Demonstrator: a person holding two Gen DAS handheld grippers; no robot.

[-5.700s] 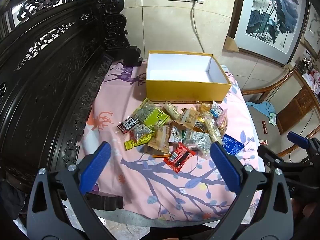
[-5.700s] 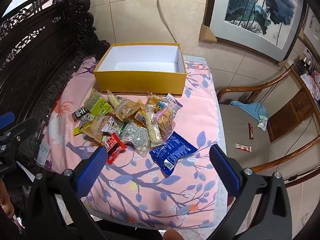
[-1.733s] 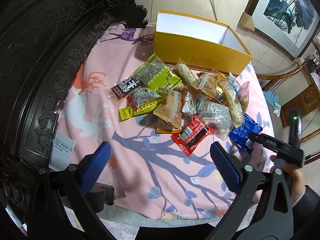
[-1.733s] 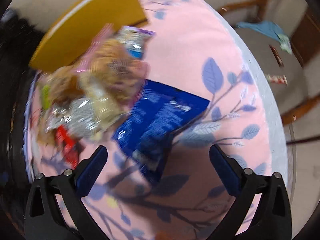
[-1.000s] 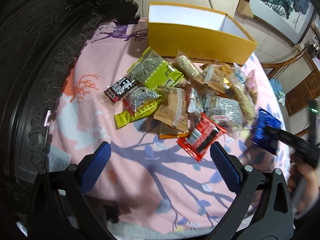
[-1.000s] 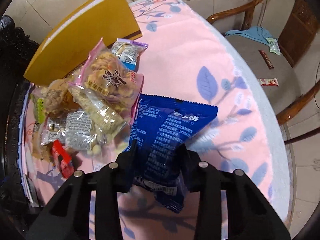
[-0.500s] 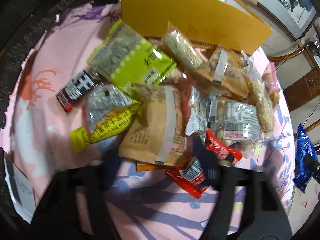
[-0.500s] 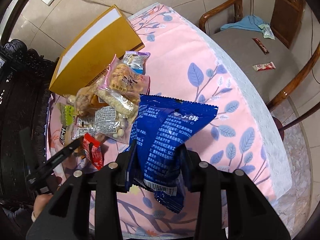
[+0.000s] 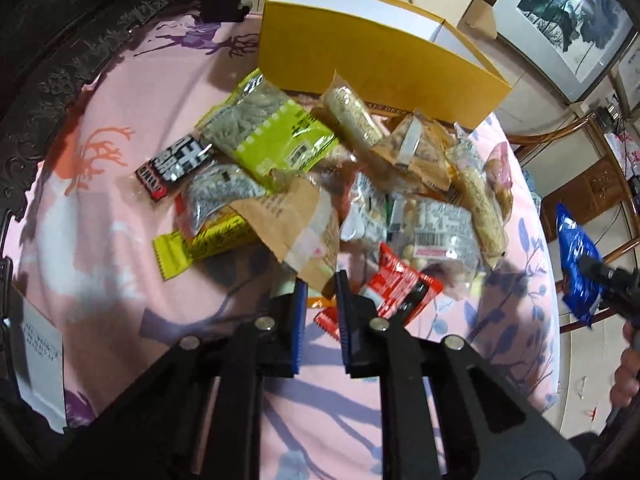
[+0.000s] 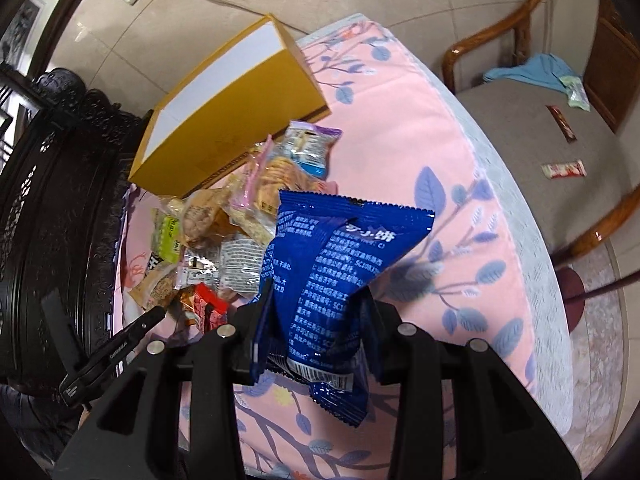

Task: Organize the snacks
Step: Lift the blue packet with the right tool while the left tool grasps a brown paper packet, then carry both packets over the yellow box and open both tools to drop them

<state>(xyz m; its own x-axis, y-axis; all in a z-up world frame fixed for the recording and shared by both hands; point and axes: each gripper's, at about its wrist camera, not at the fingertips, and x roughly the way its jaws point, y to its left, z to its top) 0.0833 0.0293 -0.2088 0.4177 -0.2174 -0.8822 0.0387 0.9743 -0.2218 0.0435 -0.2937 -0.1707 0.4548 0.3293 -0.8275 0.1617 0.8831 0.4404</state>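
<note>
A heap of snack packets lies on the pink tablecloth (image 9: 100, 216) in front of an open yellow box (image 9: 360, 52). My left gripper (image 9: 320, 286) is down at the heap's near edge. Its jaws are closed on the near corner of a brown paper packet (image 9: 296, 220), with a red packet (image 9: 400, 288) just to the right. My right gripper (image 10: 316, 288) is shut on a blue packet (image 10: 344, 248), held up above the cloth. The blue packet (image 9: 576, 264) also shows at the right edge of the left wrist view. The yellow box (image 10: 224, 120) stands behind the heap.
Dark carved wooden furniture (image 9: 60, 60) borders the table on the left. A wooden armchair (image 10: 540, 120) with two stray wrappers on its seat stands past the table's right edge. A white paper slip (image 9: 40, 364) lies at the near left of the cloth.
My left gripper dropped to the heap and its jaws went from wide open to closed at the brown packet's corner. My right gripper rose with the blue packet still in it.
</note>
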